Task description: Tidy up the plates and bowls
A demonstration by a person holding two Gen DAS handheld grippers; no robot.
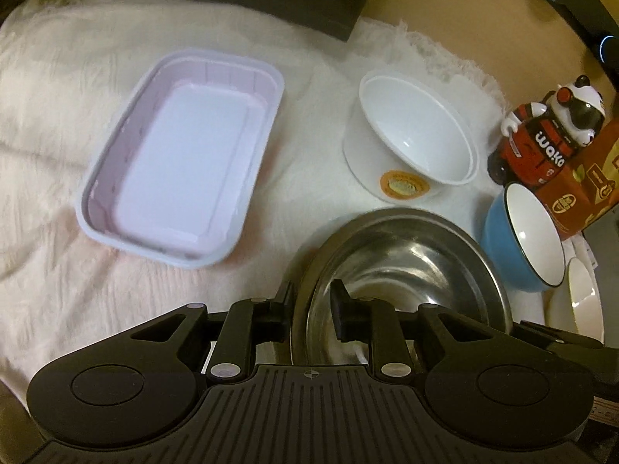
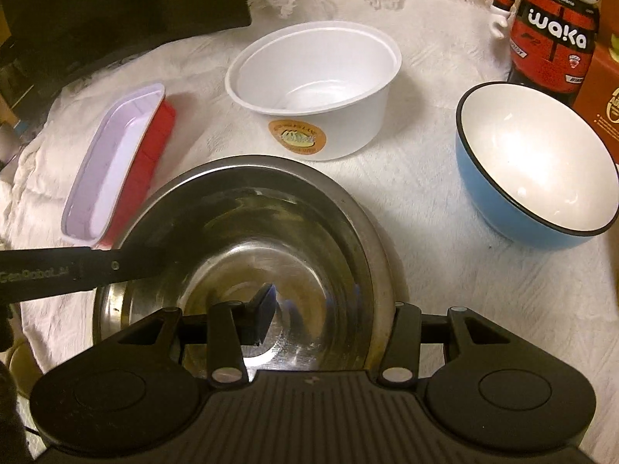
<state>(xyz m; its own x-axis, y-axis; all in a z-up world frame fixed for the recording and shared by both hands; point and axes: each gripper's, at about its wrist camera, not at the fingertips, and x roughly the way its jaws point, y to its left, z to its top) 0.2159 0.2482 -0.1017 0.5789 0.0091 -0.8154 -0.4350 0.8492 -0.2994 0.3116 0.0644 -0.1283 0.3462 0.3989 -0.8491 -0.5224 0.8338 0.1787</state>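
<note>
The left gripper [image 1: 309, 301] was clamped narrowly on the left rim of the steel bowl [image 1: 406, 266], one finger outside the wall and one inside. The right gripper [image 2: 329, 317] straddled the bowl's right rim, one finger inside and the other outside the wall, so it seemed to grip that side, though the contact itself was hard to make out. The steel bowl, taken as the landmark, sat at the near edge of the cloth-covered surface [image 2: 445, 212].

Left of it lay the rectangular tray [image 1: 182, 162], empty. Behind it stood the white plastic bowl [image 2: 313, 89], apart from it. To its right sat the blue bowl [image 2: 534, 166], also apart, with a white plate [image 1: 580, 301] just beyond in the left wrist view.

By my reading the organizing had barely begun: nothing was nested or stacked, and every dish remained to be grouped.
</note>
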